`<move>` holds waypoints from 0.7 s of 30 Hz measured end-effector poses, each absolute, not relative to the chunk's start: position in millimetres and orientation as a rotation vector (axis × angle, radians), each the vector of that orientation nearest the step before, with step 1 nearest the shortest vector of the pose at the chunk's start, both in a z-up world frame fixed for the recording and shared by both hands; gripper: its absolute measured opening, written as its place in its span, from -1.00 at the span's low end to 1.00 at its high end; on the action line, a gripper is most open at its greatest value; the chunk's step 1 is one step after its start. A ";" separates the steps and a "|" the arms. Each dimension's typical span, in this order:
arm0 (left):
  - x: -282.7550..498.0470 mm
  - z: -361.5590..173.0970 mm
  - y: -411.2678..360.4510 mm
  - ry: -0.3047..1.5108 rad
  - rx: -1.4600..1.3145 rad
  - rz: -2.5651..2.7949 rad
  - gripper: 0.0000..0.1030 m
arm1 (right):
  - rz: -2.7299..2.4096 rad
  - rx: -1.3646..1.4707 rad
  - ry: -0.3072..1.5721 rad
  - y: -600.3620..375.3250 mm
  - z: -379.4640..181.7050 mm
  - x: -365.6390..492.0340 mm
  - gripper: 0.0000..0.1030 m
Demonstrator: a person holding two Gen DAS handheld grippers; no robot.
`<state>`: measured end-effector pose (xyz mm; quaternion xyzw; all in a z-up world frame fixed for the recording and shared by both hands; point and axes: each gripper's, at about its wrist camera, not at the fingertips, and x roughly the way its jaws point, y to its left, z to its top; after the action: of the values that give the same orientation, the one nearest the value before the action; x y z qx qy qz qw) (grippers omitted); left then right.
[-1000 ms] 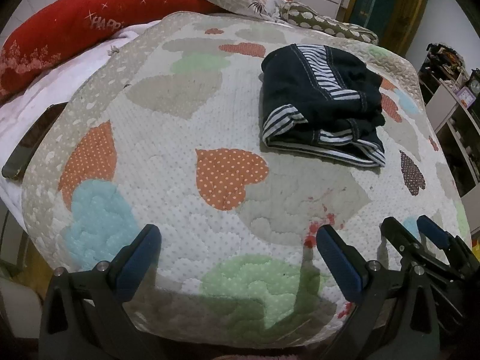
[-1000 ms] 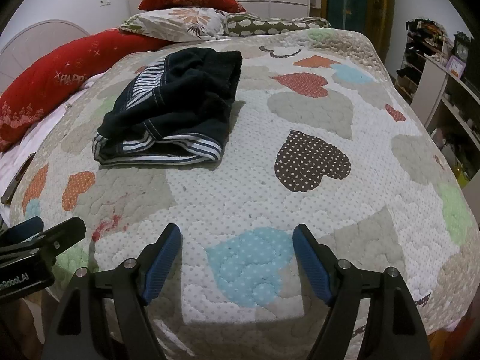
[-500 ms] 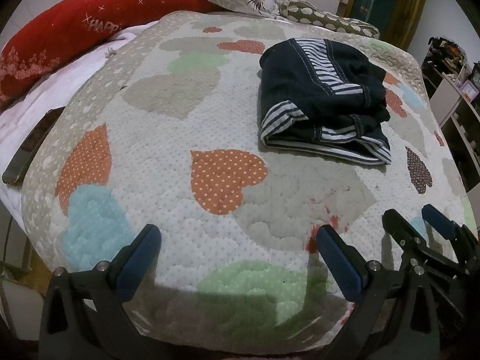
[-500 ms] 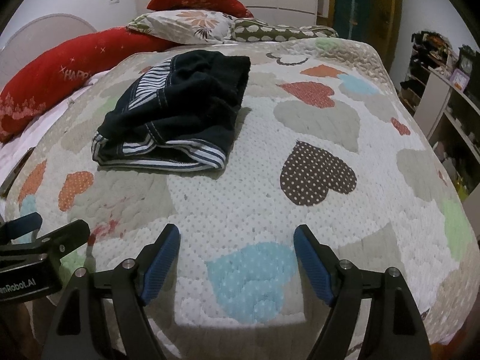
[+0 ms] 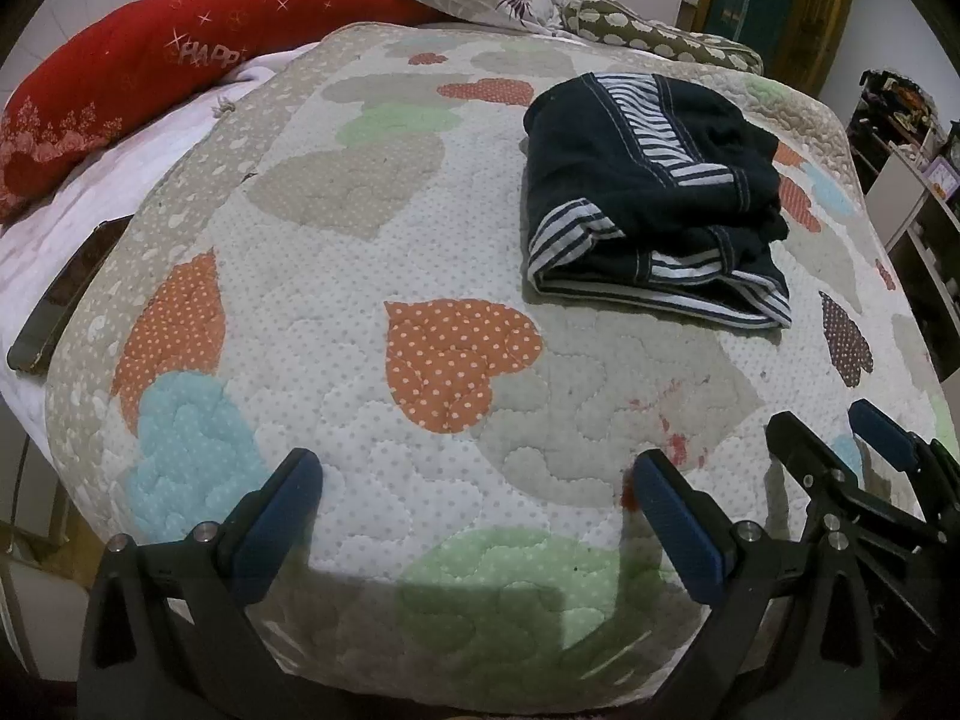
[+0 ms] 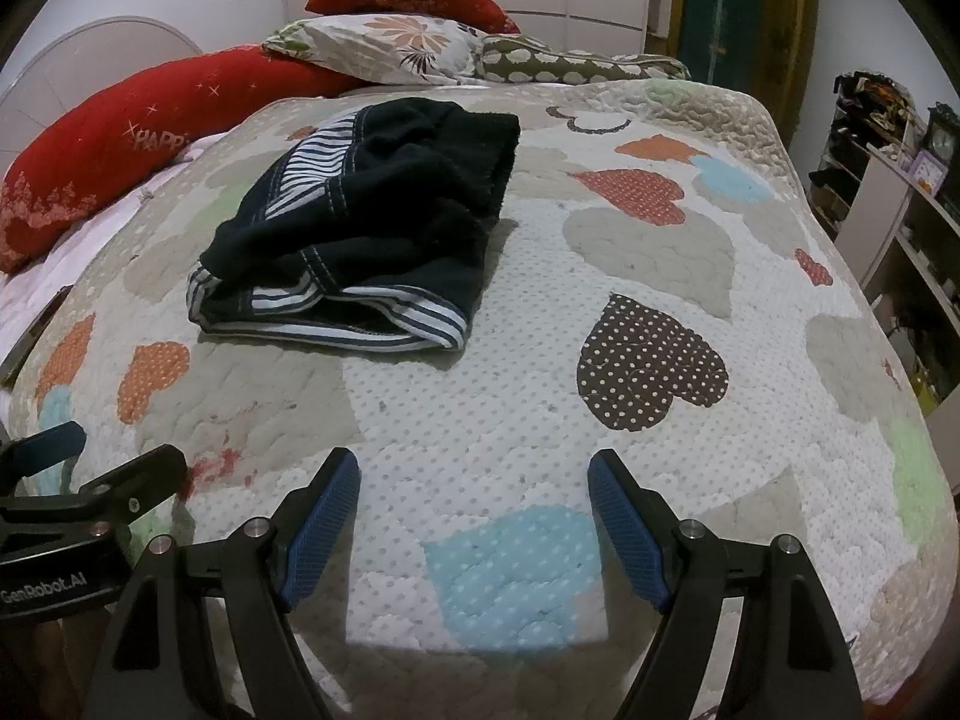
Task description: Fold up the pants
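Dark navy pants [image 5: 648, 192] with striped white trim lie folded in a compact bundle on the heart-patterned quilt [image 5: 420, 276]; they also show in the right wrist view [image 6: 366, 228]. My left gripper [image 5: 474, 516] is open and empty, low over the near edge of the quilt, well short of the pants. My right gripper [image 6: 474, 516] is open and empty, also over the near edge. Each gripper shows at the edge of the other's view: the right one [image 5: 840, 450], the left one [image 6: 90, 462].
Red pillows [image 5: 150, 90] and a floral pillow [image 6: 390, 48] lie at the head of the bed. A dark flat object [image 5: 60, 306] lies at the bed's left edge. Shelves with clutter [image 6: 888, 180] stand at the right, a dark wardrobe [image 6: 732, 12] behind.
Both grippers have drifted slightly back and up from the pants; the view shifted a little. The pants have not moved. Both grippers stay open.
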<state>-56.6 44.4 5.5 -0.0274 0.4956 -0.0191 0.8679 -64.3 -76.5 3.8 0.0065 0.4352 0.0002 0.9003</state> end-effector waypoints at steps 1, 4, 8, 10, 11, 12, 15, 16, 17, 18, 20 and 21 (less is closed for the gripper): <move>-56.4 5.1 44.6 1.040 -0.058 -0.040 1.00 | 0.000 0.013 0.901 -76.5 3.9 -64.3 0.61; -56.3 2.6 45.1 1.050 -0.060 -0.040 1.00 | 0.000 0.014 0.901 -76.3 3.7 -64.8 0.61; -56.0 1.4 44.7 1.052 -0.052 -0.039 1.00 | -0.002 0.018 0.901 -75.2 3.0 -66.6 0.62; -55.6 0.0 45.1 1.054 -0.051 -0.039 1.00 | -0.002 0.018 0.901 -74.9 2.8 -66.9 0.63; -55.5 -0.6 44.9 1.055 -0.051 -0.039 1.00 | -0.002 0.018 0.901 -74.7 2.7 -67.2 0.64; -55.3 -0.9 45.3 1.055 -0.051 -0.039 1.00 | -0.002 0.018 0.901 -74.9 2.7 -66.9 0.65; -54.7 -1.6 44.8 1.056 -0.052 -0.040 1.00 | -0.003 0.017 0.901 -74.9 2.7 -66.8 0.66; -54.3 -2.0 45.4 1.056 -0.053 -0.042 1.00 | -0.003 0.017 0.901 -75.1 2.8 -66.7 0.67; -53.7 -2.7 45.2 1.056 -0.053 -0.044 1.00 | -0.005 0.016 0.900 -74.8 2.1 -66.9 0.67; -53.2 -3.0 45.7 1.054 -0.056 -0.047 1.00 | -0.005 0.014 0.901 -74.5 2.0 -67.0 0.67; -52.4 -3.7 46.5 1.052 -0.060 -0.054 1.00 | -0.002 0.016 0.904 -74.1 2.1 -66.8 0.67; -52.1 -3.7 47.0 1.050 -0.064 -0.057 1.00 | 0.001 0.018 0.904 -74.4 2.6 -66.4 0.67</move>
<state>-52.1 47.0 -3.7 -0.0305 0.5012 -0.0271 0.8644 -66.4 -74.4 2.6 0.0089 0.4369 0.0004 0.8995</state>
